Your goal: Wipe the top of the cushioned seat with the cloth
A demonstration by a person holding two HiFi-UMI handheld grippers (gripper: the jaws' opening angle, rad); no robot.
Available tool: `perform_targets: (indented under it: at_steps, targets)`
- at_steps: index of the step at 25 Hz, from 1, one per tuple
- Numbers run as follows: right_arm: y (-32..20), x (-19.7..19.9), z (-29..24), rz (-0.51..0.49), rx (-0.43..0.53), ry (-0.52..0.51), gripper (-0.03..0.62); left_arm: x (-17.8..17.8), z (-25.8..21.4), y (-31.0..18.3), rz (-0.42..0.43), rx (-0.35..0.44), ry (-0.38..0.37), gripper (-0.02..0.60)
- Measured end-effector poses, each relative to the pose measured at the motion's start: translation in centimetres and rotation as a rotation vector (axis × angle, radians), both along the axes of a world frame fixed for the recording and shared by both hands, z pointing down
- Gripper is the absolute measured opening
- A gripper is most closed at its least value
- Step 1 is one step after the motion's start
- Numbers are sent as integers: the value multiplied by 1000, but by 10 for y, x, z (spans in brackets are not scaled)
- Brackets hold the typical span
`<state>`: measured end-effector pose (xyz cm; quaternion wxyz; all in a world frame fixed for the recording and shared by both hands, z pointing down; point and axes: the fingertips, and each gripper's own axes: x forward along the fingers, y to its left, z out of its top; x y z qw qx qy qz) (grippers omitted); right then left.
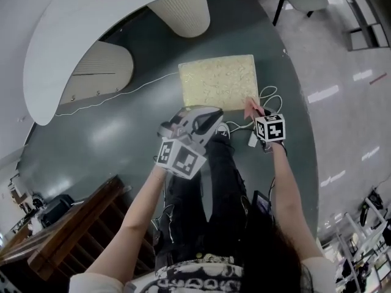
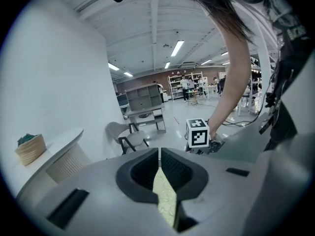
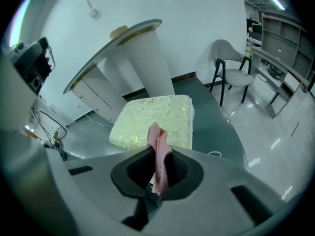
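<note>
Dark green flooring (image 1: 122, 133) spreads under a square cushioned seat (image 1: 217, 81) with a pale yellow patterned top. Beyond the seat curves a white table (image 1: 91, 23) on a ribbed base (image 1: 183, 11). A thin white cable (image 1: 110, 99) trails away from the seat's left side.

At the seat's near right corner, the right gripper (image 3: 157, 159) is clamped on a pink cloth (image 3: 158, 146). The cloth stands up between the jaws, just at that corner.

The left gripper (image 2: 160, 159) hangs at the seat's near edge, left of the cloth. Its jaws are pressed together at the tips (yellow seat fabric shows through the slit behind them, and I cannot tell if any is pinched).

A grey chair (image 3: 231, 75) stands on the pale floor past the seat's far right.
</note>
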<state>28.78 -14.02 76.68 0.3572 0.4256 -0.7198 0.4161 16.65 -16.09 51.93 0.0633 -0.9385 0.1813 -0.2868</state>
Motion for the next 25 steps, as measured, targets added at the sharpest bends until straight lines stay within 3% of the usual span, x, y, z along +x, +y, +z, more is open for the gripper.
perform_targets:
  at_steps: [14, 25]
  targets:
    - [-12, -46, -128, -15, 123, -168, 8, -19, -47, 15, -187, -15, 11, 17]
    - [17, -82, -180, -94, 161, -181, 8, -55, -94, 40, -267, 26, 10, 17]
